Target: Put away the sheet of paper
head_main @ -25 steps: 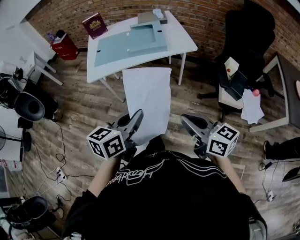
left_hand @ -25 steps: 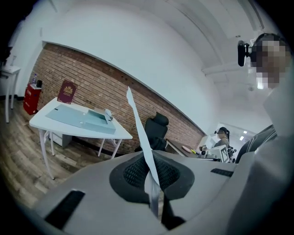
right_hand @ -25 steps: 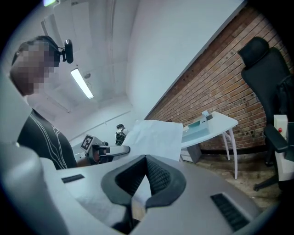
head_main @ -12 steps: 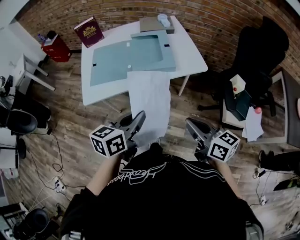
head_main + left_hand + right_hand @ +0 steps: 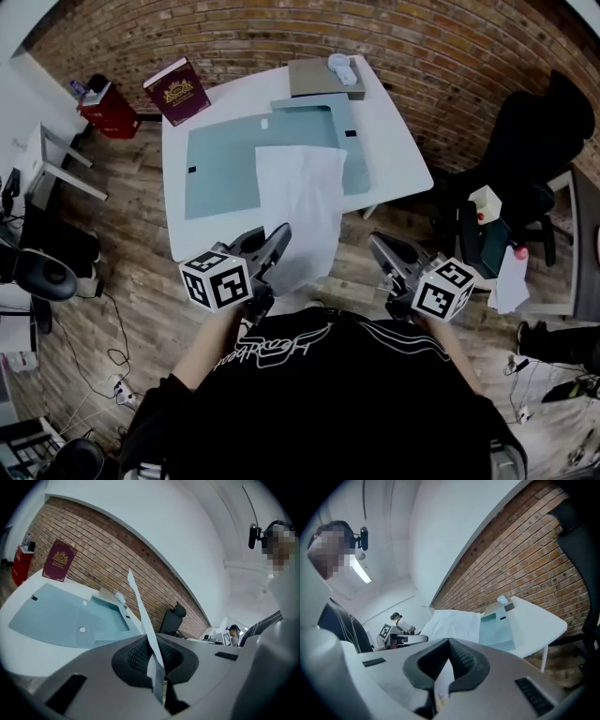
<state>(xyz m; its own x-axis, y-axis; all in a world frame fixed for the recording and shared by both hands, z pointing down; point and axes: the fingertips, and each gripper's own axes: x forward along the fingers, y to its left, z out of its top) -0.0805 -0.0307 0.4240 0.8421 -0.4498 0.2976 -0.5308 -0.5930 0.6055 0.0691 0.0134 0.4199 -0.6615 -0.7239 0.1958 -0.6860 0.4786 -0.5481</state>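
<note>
A white sheet of paper (image 5: 302, 202) hangs out in front of me, and its far end reaches over the open teal folder (image 5: 220, 164) on the white table (image 5: 398, 141). My left gripper (image 5: 278, 236) is shut on the sheet's near edge. In the left gripper view the paper (image 5: 140, 606) rises edge-on from the closed jaws (image 5: 157, 677), with the folder (image 5: 61, 616) beyond. My right gripper (image 5: 377, 246) is level with it, to the right and apart from the sheet. Its jaws (image 5: 443, 681) stand together, with a pale sliver in the slit. From there the sheet (image 5: 454, 623) shows to the left.
A dark red book (image 5: 176, 91) and a grey box (image 5: 323, 77) lie at the table's far edge. A red bin (image 5: 108, 108) stands at the far left. A black office chair (image 5: 539, 150) and a cluttered side table (image 5: 487, 220) are to the right. Cables lie on the wooden floor (image 5: 103, 319).
Both grippers and the sheet have travelled toward the table. The sheet's far end, earlier short of the table edge, now lies over the folder.
</note>
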